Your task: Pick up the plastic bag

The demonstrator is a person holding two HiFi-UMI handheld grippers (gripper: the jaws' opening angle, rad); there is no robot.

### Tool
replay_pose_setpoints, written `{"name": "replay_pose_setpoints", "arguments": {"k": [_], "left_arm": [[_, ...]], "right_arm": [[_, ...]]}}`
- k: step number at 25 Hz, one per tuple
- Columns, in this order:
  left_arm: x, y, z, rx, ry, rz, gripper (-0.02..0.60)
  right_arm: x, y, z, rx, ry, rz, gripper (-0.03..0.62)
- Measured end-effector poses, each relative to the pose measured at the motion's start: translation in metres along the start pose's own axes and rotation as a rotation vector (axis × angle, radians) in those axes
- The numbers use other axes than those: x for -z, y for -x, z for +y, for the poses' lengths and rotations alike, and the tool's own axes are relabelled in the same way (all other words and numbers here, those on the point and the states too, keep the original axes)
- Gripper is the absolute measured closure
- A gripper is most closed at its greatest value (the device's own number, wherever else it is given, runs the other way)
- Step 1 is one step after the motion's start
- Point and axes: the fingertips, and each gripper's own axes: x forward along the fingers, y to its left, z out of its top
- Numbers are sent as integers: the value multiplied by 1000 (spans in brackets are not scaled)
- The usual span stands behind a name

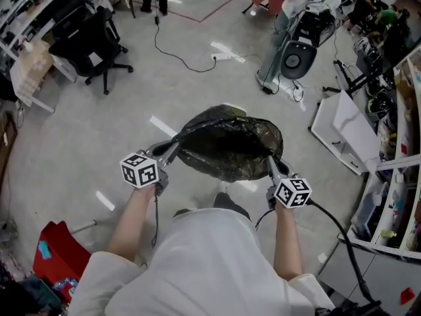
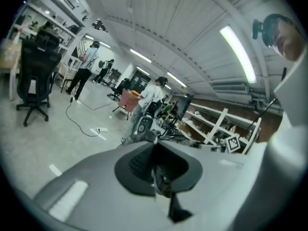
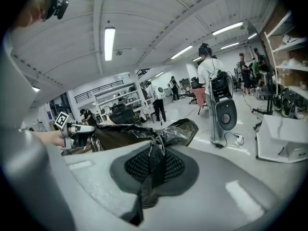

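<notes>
Pale glossy floor [image 1: 66, 150], black office chair [image 1: 89, 45], white shelving [image 1: 395, 164]

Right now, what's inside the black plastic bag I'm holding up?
The plastic bag hangs open between the left hand-held gripper and the right hand-held gripper. Inside, only dark crinkled film shows; its bottom lies in shadow, so contents cannot be told.
</notes>
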Motion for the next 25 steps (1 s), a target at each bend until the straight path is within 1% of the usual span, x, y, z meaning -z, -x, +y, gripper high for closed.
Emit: {"name": "replay_pose_setpoints", "arguments": {"k": [2, 5, 9, 11, 16, 18, 22, 25], "left_arm": [[-2, 15, -7, 1, -42, 0, 575], [-4, 30, -20, 7, -82, 2, 574], [0, 40, -39, 35, -107, 22, 575], [0, 43, -47, 36, -117, 25, 575], [5, 42, -67, 14, -110, 10, 574], [10, 42, -76, 3, -99, 8, 574], [26, 38, -96, -8, -85, 13, 575], [34, 31, -109, -17, -82, 15, 575]], "right_arm": [[2, 9, 19, 1, 22, -10, 591], [5, 22, 37, 4, 43, -19, 591], [9, 43, 48, 11, 43, -38, 591], [10, 52, 48, 12, 49, -41, 591], [11, 71, 37, 3, 47, -43, 591], [12, 78, 38, -19, 50, -46, 591], [14, 93, 45, -84, 94, -62, 592], [16, 101, 39, -113, 97, -64, 592]]}}
